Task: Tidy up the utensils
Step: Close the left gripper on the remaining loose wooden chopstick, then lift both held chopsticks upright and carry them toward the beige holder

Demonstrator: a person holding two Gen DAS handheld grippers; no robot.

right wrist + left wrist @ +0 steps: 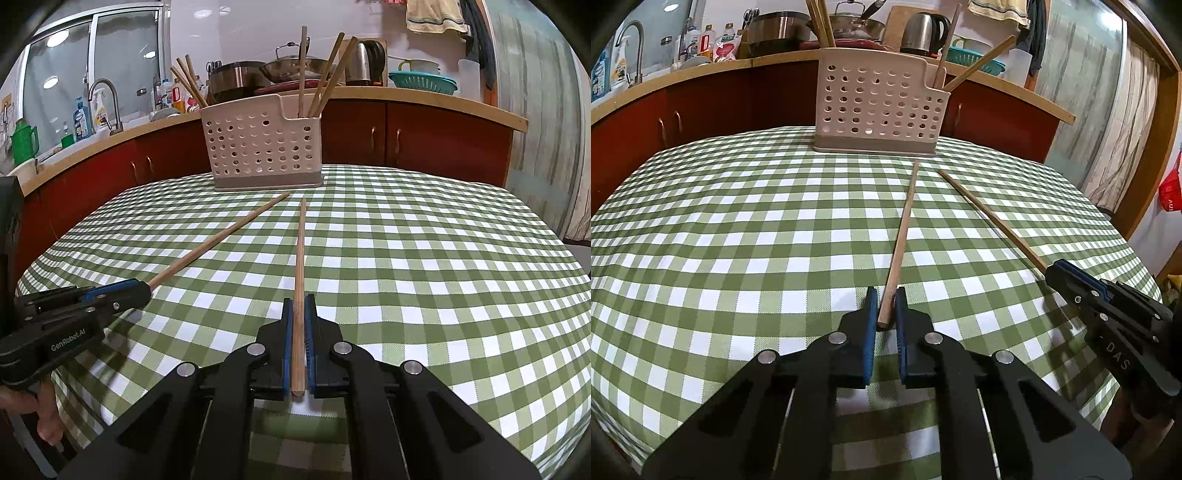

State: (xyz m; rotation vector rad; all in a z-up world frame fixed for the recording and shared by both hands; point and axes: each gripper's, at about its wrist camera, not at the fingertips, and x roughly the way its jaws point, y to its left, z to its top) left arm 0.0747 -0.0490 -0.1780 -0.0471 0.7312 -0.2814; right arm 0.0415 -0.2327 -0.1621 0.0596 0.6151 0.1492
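Observation:
Two wooden chopsticks lie low over the green checked tablecloth, both pointing toward a beige perforated utensil holder at the far edge. My left gripper is shut on the near end of one chopstick. My right gripper is shut on the other chopstick, which runs deep between its blue pads. Each view shows the other gripper too: the right gripper at the right, the left gripper at the left with its chopstick. The holder has several chopsticks standing in its end compartments.
Behind the table runs a wooden counter over red cabinets, with a kettle, pots, a tap and a teal colander. A hand grips the left tool's handle. The table edge drops off to the right.

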